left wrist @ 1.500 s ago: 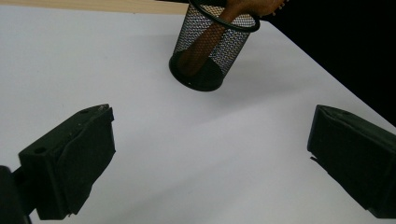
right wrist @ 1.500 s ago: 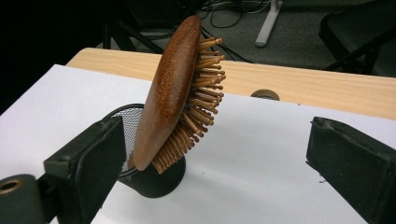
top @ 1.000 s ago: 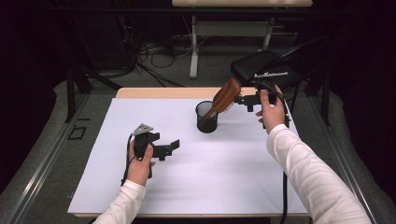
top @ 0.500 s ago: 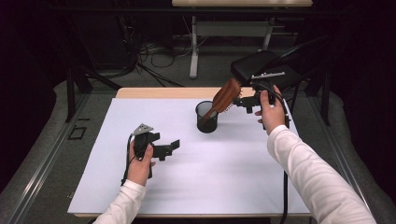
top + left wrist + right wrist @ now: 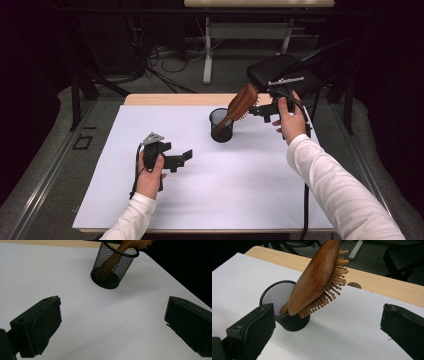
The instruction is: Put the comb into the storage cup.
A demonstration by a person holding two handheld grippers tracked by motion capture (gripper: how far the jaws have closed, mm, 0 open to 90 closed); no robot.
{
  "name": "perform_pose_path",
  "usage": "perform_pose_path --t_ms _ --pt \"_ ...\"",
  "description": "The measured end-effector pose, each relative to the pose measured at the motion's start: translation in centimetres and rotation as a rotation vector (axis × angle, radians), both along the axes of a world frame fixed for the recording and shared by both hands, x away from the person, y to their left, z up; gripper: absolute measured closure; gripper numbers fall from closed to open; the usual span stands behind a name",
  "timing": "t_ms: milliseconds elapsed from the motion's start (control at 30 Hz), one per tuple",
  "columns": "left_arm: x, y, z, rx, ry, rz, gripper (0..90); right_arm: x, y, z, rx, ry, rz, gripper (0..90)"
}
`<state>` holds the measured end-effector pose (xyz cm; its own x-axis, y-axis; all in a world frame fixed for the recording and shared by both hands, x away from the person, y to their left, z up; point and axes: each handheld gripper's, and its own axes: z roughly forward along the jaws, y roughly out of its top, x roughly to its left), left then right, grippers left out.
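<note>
A wooden hairbrush (image 5: 243, 102) stands handle-down in a black mesh cup (image 5: 221, 126) at the back middle of the white table cover (image 5: 240, 190). It leans to the right, its bristles facing down and right. My right gripper (image 5: 261, 112) is just right of the brush head, open and holding nothing. In the right gripper view the hairbrush (image 5: 317, 277) and the cup (image 5: 277, 298) lie ahead of the spread jaws of the right gripper (image 5: 327, 332). My left gripper (image 5: 181, 159) rests open near the table's left middle. The left gripper view shows the cup (image 5: 113, 267) farther off.
A bare wooden strip (image 5: 170, 99) runs along the table's back edge. A black chair (image 5: 280, 70) stands just behind the right hand. Cables and a table frame (image 5: 207, 50) lie on the floor beyond. Wide white surface lies between the two grippers.
The right hand has drawn slightly to the right of the brush head. The brush stays leaning in the cup. The left gripper has not moved.
</note>
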<state>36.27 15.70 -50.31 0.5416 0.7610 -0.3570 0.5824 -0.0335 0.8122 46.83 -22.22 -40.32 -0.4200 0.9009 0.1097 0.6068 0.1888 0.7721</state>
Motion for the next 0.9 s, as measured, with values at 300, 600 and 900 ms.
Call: perform_pose_path --t_ms 300,600,900 --pt "0.02 0.07 -0.01 0.001 -0.001 0.001 1.0 -0.22 -0.08 0.05 -0.002 0.005 0.01 0.0" --pt "0.0 0.17 0.07 -0.001 -0.001 0.002 1.0 -0.54 0.02 0.3 0.005 0.003 0.02 0.0" --pt "0.15 -0.02 -0.02 0.011 0.016 -0.009 1.0 -0.62 -0.27 0.38 0.004 -0.005 0.018 0.0"
